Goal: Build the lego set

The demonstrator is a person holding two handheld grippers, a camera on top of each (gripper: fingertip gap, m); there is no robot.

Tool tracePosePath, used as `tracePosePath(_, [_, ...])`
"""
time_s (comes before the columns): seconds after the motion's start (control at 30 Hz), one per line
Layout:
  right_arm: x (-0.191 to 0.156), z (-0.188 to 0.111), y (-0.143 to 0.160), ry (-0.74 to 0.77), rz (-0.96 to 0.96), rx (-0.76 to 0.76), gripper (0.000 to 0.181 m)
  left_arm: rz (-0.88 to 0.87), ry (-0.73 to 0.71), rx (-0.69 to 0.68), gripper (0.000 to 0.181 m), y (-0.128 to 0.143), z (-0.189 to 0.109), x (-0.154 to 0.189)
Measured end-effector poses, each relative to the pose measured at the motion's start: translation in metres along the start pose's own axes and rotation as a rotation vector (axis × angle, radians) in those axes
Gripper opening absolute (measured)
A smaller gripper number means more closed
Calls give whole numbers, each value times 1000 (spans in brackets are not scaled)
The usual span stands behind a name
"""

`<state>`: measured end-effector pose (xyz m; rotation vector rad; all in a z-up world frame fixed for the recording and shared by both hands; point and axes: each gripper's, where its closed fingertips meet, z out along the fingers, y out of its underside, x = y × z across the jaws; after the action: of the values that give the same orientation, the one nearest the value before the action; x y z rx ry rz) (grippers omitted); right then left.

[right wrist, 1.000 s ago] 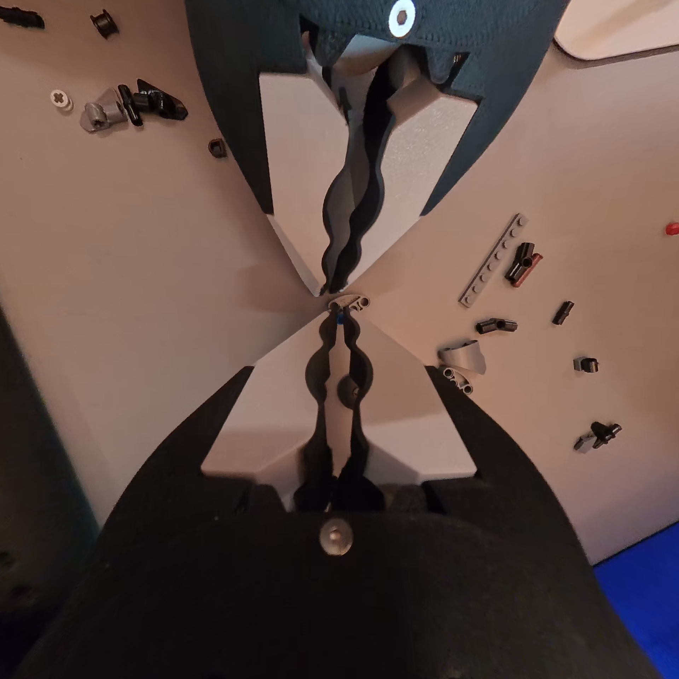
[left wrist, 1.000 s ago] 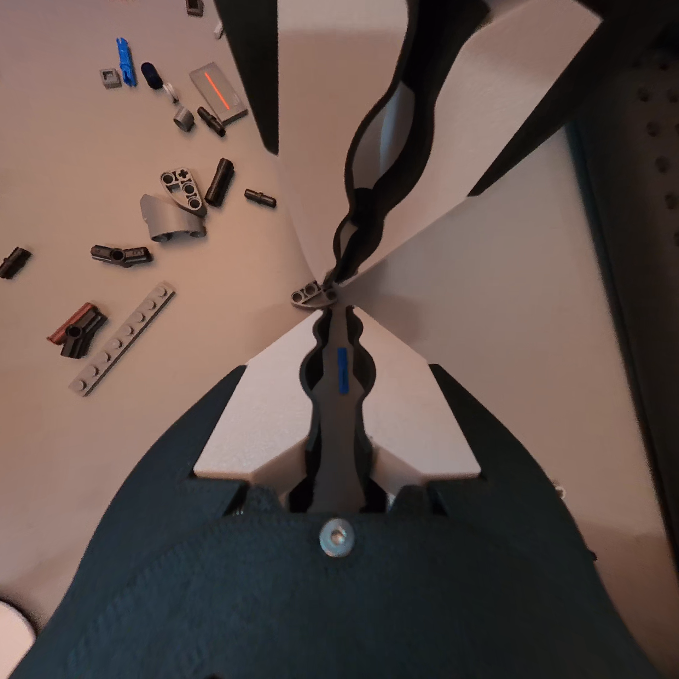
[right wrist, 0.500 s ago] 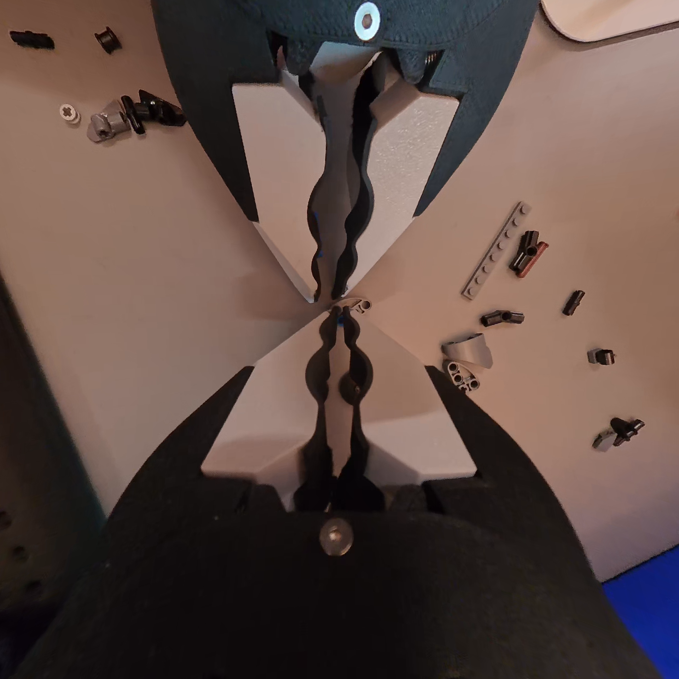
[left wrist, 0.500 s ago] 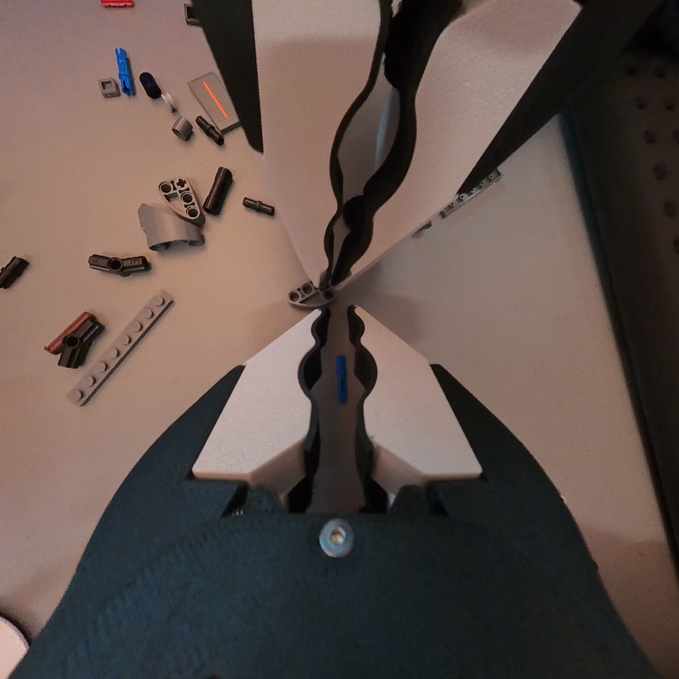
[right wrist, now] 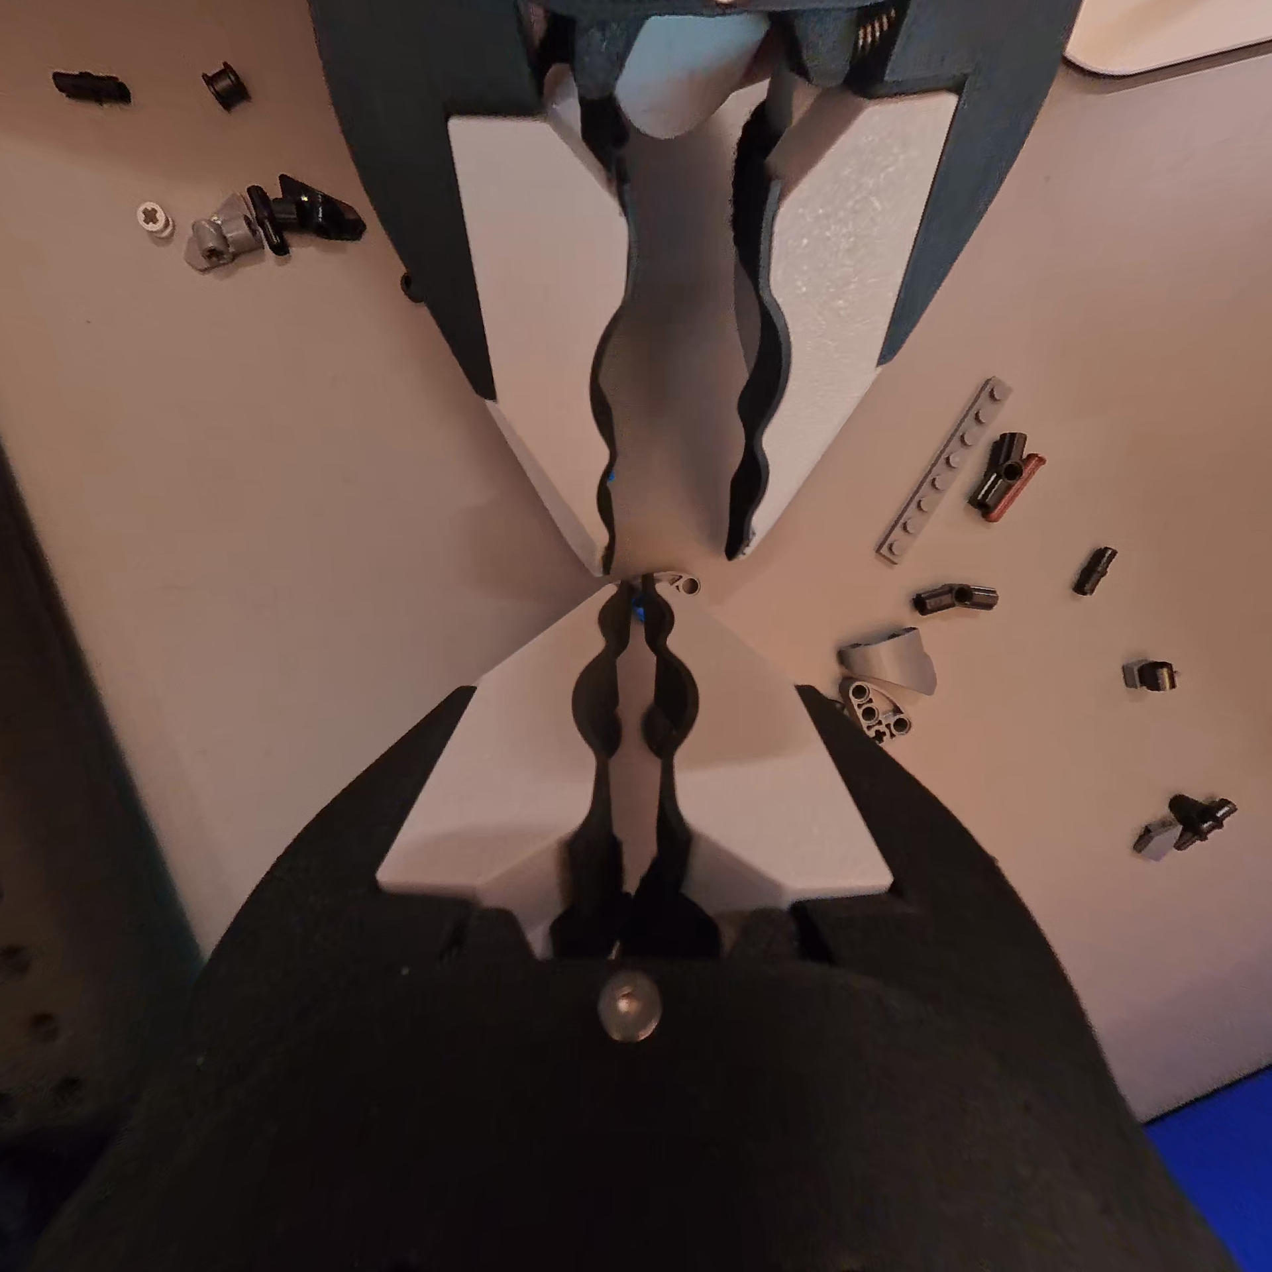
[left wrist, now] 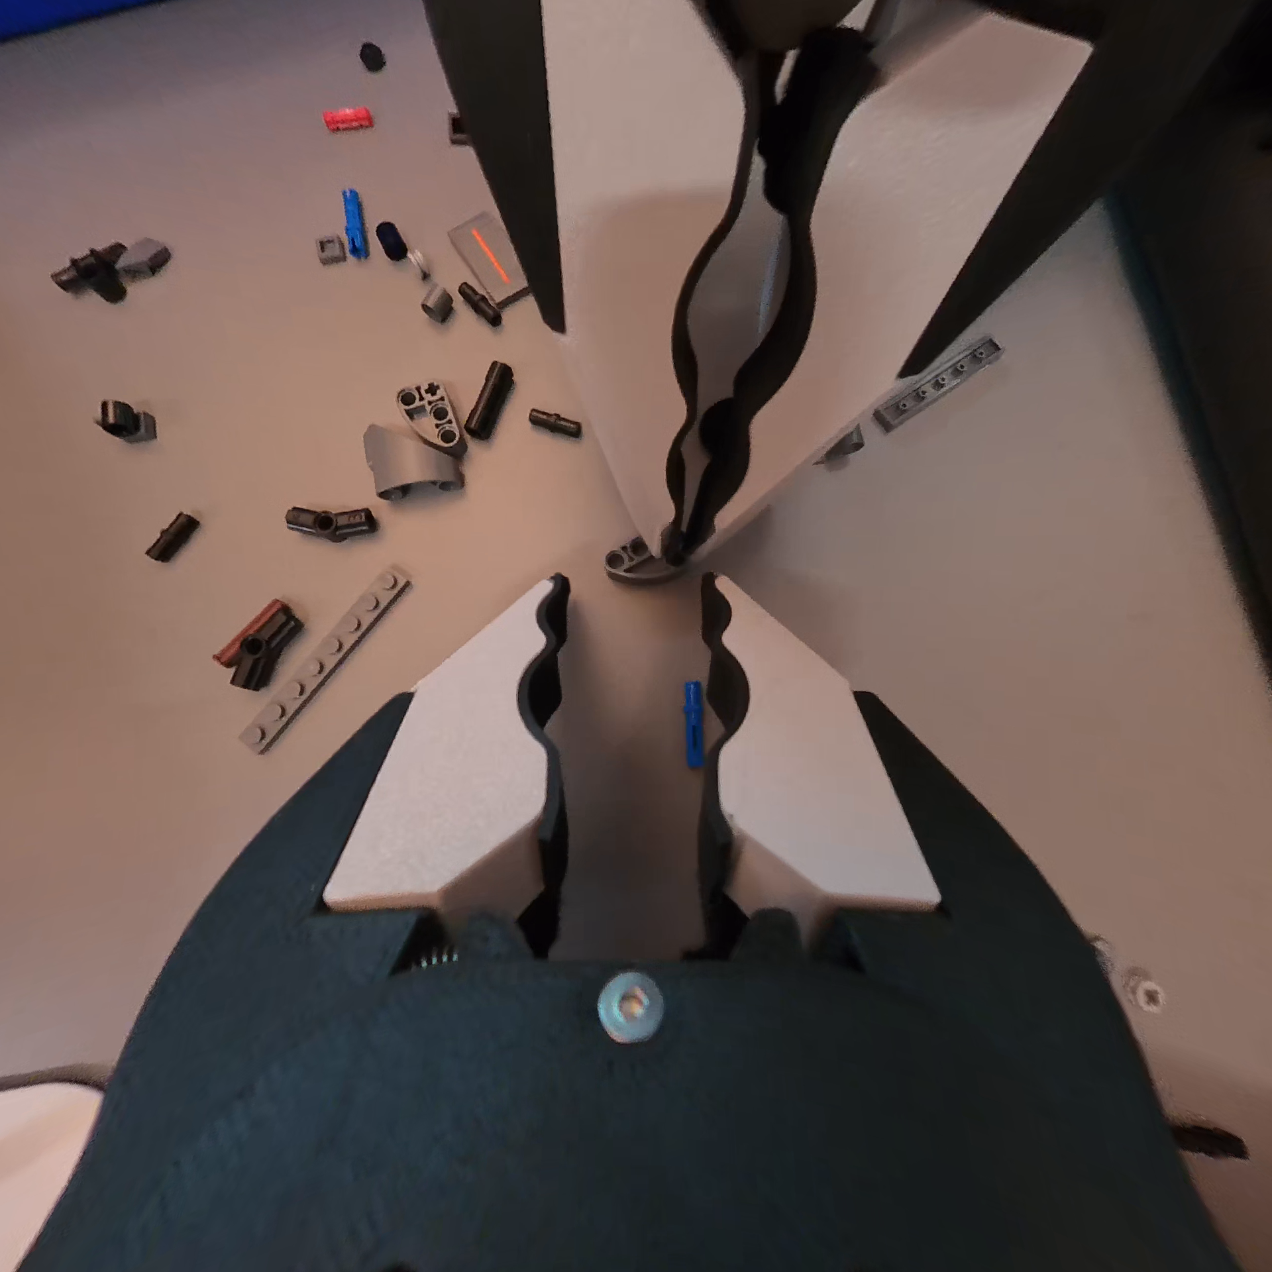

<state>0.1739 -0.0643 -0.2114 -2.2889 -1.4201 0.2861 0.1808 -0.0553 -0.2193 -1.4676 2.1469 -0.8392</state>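
Note:
My right gripper [right wrist: 634, 585] is shut on a small grey curved beam [right wrist: 678, 584], held just above the pale table [right wrist: 241, 482]. A bit of blue [right wrist: 637, 610] shows between its fingertips. In the left wrist view it reaches in from the top [left wrist: 678, 544] with the beam [left wrist: 637, 561] sticking out to the left. My left gripper [left wrist: 634, 584] is open and empty, its tips just short of the beam. It comes from the top of the right wrist view [right wrist: 671, 557]. A blue pin [left wrist: 694, 723] shows beside its right pad; I cannot tell whether it lies on the table.
Loose parts lie left of the grippers: a long grey plate [left wrist: 327, 664], a black and dark red connector [left wrist: 258, 643], a grey curved panel [left wrist: 406, 461], a blue pin [left wrist: 353, 224] and a striped grey tile [left wrist: 489, 258]. Another grey plate [left wrist: 939, 385] lies by the dark perforated wall [left wrist: 1204, 344]. My two grippers' fingertips are within a few centimetres of each other. The blue pin [left wrist: 694, 723] is about 4 cm from my left fingertips.
My left gripper was shut with its tips against the beam; it has opened and drawn back slightly. The right gripper keeps its hold on the beam.

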Motion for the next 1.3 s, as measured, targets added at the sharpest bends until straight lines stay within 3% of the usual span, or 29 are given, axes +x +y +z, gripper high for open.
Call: tracePosePath(1.3, [5, -3, 6, -8, 37, 6, 1, 9, -1, 21, 20, -3, 13, 1])
